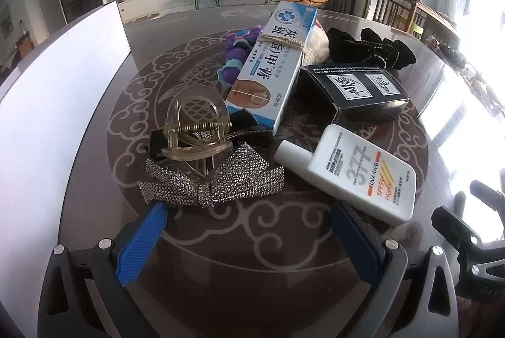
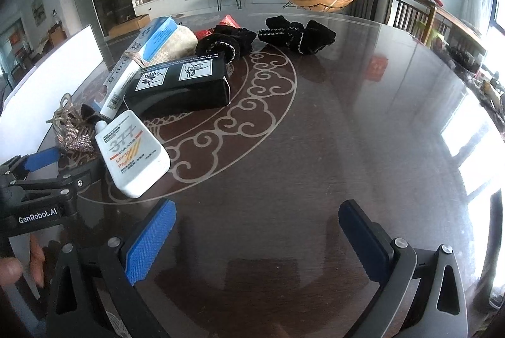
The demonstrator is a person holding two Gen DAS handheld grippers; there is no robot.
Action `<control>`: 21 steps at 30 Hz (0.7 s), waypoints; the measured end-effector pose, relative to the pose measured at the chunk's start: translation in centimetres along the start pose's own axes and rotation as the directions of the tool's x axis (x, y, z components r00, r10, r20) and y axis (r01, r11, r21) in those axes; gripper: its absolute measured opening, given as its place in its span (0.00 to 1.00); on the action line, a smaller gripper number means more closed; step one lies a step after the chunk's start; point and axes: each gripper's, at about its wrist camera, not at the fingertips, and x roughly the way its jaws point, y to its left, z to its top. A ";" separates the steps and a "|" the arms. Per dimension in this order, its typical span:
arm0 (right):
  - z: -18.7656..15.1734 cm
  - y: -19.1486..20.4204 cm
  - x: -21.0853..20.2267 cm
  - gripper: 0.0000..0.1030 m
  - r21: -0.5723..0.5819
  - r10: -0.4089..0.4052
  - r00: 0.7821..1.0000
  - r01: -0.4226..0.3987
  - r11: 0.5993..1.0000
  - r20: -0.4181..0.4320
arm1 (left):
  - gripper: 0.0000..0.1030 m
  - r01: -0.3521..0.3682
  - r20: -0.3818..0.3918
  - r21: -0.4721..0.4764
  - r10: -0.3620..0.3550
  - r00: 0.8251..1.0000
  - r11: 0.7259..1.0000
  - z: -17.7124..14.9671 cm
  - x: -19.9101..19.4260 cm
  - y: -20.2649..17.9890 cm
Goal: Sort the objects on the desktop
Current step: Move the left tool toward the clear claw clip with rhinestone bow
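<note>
In the left wrist view, the blue-and-white carton [image 1: 273, 63] covers most of a purple knitted piece [image 1: 235, 54] at ten o'clock and a cream woven thing [image 1: 317, 46] behind it. The clear hair claw [image 1: 195, 133] hides the middle of the rhinestone bow [image 1: 217, 180]. The white board [image 1: 56, 104] runs off the nine o'clock edge. Window glare bleaches the three o'clock side. In the right wrist view, a red packet [image 2: 228, 20] at twelve o'clock peeks from behind black fabric [image 2: 225, 43], its print too small to read.
</note>
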 end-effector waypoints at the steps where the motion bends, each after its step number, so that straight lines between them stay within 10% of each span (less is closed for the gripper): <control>1: 0.0 0.0 0.0 1.00 0.000 0.000 1.000 0.000 1.000 -0.001 | 1.00 0.000 0.000 0.000 0.000 1.000 1.000 0.0 0.0 0.0; 21: 0.0 -0.5 0.1 1.00 0.026 0.008 1.000 -0.008 1.000 -0.007 | 1.00 -0.001 0.000 -0.002 0.001 1.000 1.000 0.0 0.0 -0.1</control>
